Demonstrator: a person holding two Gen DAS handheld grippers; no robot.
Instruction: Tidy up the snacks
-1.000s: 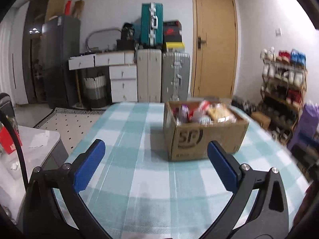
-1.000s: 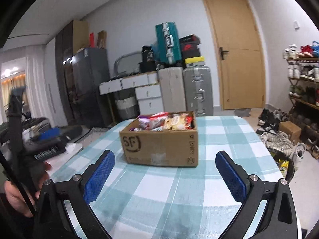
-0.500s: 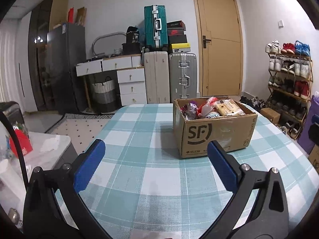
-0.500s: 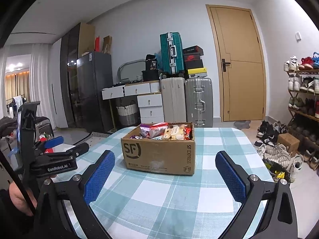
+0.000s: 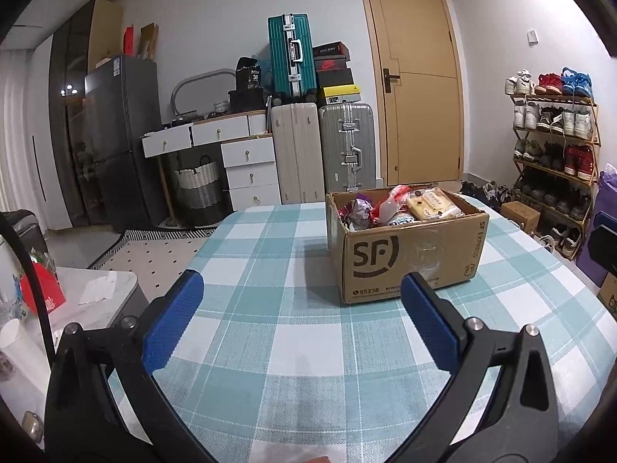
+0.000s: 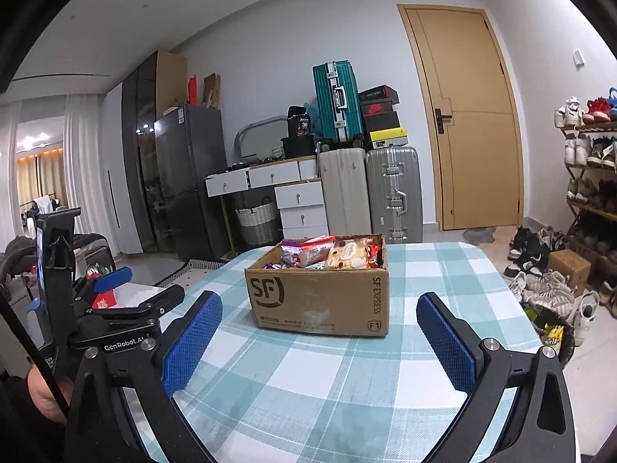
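We see the cardboard box (image 5: 408, 247) near the surface's (image 5: 270, 347) far edge, filled with wrapped snacks (image 5: 397, 202). Our left tool (image 5: 299, 316) and right tool (image 6: 320, 332) gape wide, empty.

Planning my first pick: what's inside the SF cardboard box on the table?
The cardboard box is open and heaped with snack packets: a purple one, a red-and-white one, a pale biscuit pack. Anything beneath that top layer is covered.

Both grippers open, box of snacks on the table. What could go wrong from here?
1. Snack packets are heaped above the rim of the brown cardboard SF box; pulling one may spill its neighbours.
2. The open left gripper and right gripper both face the box and might collide.
3. A push could slide the box on the checked tablecloth.
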